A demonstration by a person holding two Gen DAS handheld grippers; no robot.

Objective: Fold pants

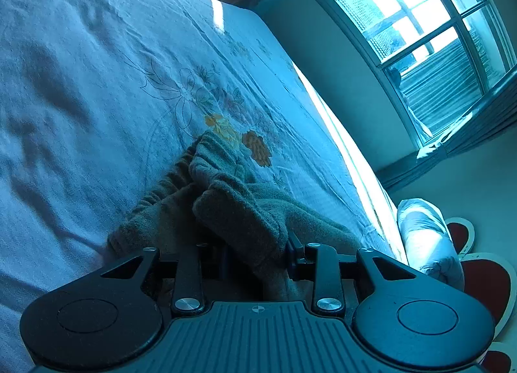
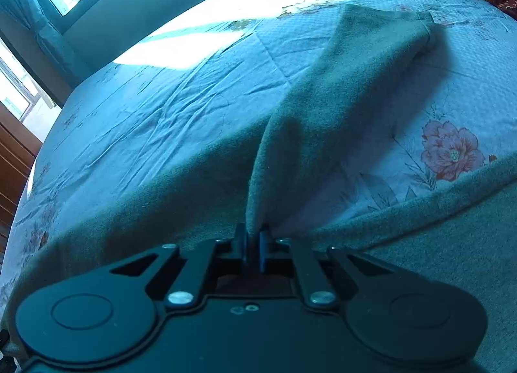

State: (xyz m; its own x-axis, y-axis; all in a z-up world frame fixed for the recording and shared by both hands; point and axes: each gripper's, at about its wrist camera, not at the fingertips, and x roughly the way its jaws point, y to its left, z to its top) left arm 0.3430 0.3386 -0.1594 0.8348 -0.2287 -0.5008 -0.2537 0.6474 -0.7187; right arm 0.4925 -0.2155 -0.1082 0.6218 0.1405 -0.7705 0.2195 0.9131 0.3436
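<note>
1. My right gripper (image 2: pixel 253 240) is pinched tight on a thin edge of the pants (image 2: pixel 339 88); the fleece rises straight ahead of it as a taut ridge, while more of the pants lie flat on the bed (image 2: pixel 155 108) under and to either side of it.
2. My left gripper (image 1: pixel 255 260) has a thick bunched wad of the pants (image 1: pixel 239 211) between its fingers, which stand fairly wide around that bulk; the gathered waistband lies ahead and to its left on the bed (image 1: pixel 80 82).
3. To fold well, I judge both grips should move together at one height, so the lifted layer stays smooth.
4. I should lay edge over edge before letting go.
5. Risk: the left wad looks loosely held and may slip or set in creases.
</note>
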